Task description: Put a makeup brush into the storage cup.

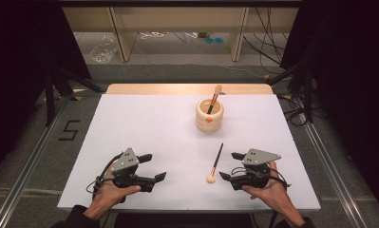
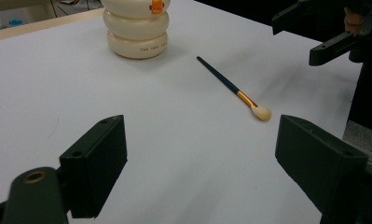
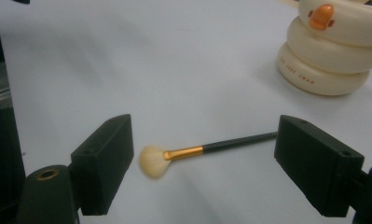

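I am holding both hands low at the near edge of the table (image 1: 144, 118), palms cupped under the grippers, jaws pointing inward toward each other. The left gripper (image 1: 152, 166) is standing wide with nothing between its jaws. The right gripper (image 1: 230, 165) is also standing wide, its jaws lying either side of the brush (image 3: 193, 153) without pressing on it.

I am counting two brushes and one cup. The loose brush is lying flat on the white table between the grippers, nearer the right one, well apart from the cup (image 1: 209, 116). It has a thin dark handle, a gold ferrule and a cream bristle puff turned toward me. The second brush (image 1: 214, 99) is leaning in the cream ringed cup, puff upward.
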A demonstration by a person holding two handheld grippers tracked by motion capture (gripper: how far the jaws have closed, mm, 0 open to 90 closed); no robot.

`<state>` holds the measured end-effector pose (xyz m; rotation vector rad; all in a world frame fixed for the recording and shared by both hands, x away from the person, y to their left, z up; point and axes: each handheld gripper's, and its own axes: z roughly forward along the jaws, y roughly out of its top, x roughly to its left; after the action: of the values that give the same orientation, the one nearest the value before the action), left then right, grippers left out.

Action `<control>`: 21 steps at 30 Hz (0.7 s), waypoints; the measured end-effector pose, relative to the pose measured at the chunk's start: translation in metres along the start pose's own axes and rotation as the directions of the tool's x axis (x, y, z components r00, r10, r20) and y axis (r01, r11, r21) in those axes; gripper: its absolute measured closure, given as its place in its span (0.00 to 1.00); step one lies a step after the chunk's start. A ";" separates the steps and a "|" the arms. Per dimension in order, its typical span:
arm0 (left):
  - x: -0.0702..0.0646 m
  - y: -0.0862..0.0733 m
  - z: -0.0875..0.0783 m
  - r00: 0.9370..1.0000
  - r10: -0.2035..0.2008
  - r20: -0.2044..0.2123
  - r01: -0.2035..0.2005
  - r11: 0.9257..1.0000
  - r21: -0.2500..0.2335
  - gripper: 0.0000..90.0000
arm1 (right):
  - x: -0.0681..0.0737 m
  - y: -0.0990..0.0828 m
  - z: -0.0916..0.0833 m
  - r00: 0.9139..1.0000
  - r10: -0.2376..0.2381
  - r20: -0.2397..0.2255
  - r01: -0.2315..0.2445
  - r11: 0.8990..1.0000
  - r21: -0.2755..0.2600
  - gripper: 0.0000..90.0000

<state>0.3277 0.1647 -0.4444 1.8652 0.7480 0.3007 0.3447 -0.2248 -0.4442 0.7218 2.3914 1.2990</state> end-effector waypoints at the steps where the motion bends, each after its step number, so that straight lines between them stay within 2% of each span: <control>1: 0.001 0.000 0.000 1.000 0.000 0.006 0.001 1.000 -0.002 0.18 | 0.000 0.000 0.001 1.000 -0.009 -0.010 0.009 1.000 0.014 0.22; 4: 0.001 0.000 0.000 1.000 0.003 -0.005 -0.003 1.000 0.001 0.18 | -0.003 0.005 0.005 0.999 -0.026 -0.030 0.027 0.999 0.047 0.19; 6: 0.002 0.000 0.000 1.000 -0.001 -0.002 0.001 1.000 -0.003 0.18 | -0.008 0.010 0.009 0.995 -0.060 -0.076 0.064 0.996 0.060 0.18; 8: 0.002 0.000 0.000 1.000 0.000 -0.006 0.000 1.000 -0.005 0.18 | -0.013 0.013 0.013 0.992 -0.075 -0.103 0.083 0.994 0.071 0.18; 10: 0.002 0.000 0.000 1.000 0.012 0.000 -0.012 1.000 -0.001 0.19 | -0.018 0.016 0.018 0.983 -0.094 -0.157 0.110 0.989 0.095 0.19; 16: 0.000 0.000 0.000 0.999 0.032 -0.003 -0.032 1.000 -0.001 0.21 | -0.025 0.023 0.034 0.958 -0.148 -0.245 0.190 0.969 0.157 0.21; 18: 0.000 0.000 0.000 1.000 0.025 -0.010 -0.025 1.000 0.002 0.19 | -0.026 0.026 0.037 0.954 -0.164 -0.252 0.210 0.964 0.165 0.22; 21: -0.001 0.000 0.000 1.000 0.017 -0.009 -0.017 1.000 -0.003 0.19 | -0.029 0.030 0.041 0.947 -0.182 -0.265 0.229 0.961 0.157 0.22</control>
<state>0.3267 0.1642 -0.4436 1.8693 0.7376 0.3213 0.3973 -0.1998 -0.4398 0.3563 2.7304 1.1486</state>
